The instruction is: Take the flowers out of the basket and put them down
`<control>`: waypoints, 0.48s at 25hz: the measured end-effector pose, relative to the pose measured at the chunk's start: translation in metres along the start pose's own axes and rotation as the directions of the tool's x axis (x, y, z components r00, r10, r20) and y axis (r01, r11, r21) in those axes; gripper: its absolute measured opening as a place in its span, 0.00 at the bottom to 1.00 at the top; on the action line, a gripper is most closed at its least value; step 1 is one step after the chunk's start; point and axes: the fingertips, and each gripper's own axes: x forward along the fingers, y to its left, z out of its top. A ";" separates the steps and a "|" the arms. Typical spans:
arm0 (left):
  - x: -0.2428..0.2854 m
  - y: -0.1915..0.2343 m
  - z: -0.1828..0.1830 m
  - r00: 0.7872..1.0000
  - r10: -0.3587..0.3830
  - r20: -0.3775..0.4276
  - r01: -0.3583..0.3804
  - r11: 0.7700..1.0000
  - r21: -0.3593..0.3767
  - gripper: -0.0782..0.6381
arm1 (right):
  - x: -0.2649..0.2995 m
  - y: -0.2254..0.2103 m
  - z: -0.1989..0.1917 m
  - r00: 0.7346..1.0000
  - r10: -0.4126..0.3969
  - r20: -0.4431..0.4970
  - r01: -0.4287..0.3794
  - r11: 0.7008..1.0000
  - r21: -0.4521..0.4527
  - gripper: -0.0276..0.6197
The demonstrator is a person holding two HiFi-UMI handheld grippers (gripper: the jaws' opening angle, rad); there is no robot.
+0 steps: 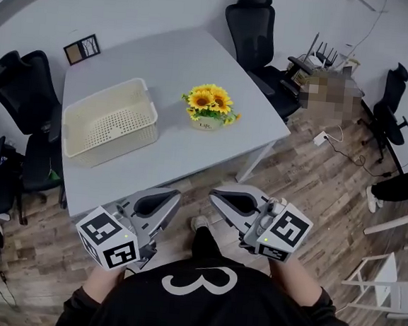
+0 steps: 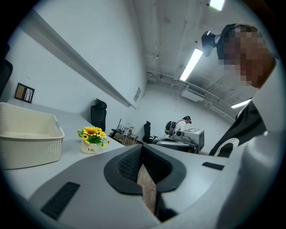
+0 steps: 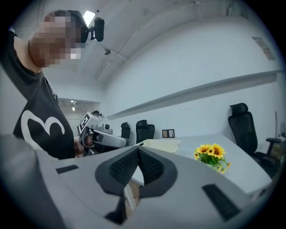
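"Left to right, what have we got?"

"The basket [image 1: 113, 147] sits on the grey table [image 1: 163, 63], and I see nothing in it. To the basket's right, well apart from it, the flowers [image 1: 210, 101] stand upright in their small white pot [image 1: 206, 123] on the bare tabletop."

"And the tools?"

"Both are on the near side of the basket, off the table and close to the person's body. The left gripper [image 1: 173, 195] has its jaws pressed together with nothing between them. The right gripper [image 1: 219, 195] is the same: pads meeting, empty."

"So the job's finished?"

"It looks so to me. The flowers are out and set down."

"What could spoil it?"

"A careless swing back over the table. The pot is small under a wide bunch, so I'd guess it's top-heavy, and a knock from the right gripper could tip it. There's also not much tabletop beyond it on the side away from the basket. The basket itself looks light, so a bump from the left gripper could shove it."
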 end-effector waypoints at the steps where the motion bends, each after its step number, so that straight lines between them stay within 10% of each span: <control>1: -0.002 -0.002 -0.001 1.000 -0.002 0.001 0.002 1.000 0.004 0.13 | 0.001 0.003 -0.002 1.000 0.000 -0.007 0.000 1.000 0.010 0.06; 12: -0.012 -0.019 -0.008 1.000 -0.008 0.001 0.008 1.000 0.013 0.13 | -0.005 0.023 -0.017 0.999 0.006 -0.051 -0.005 1.000 0.011 0.06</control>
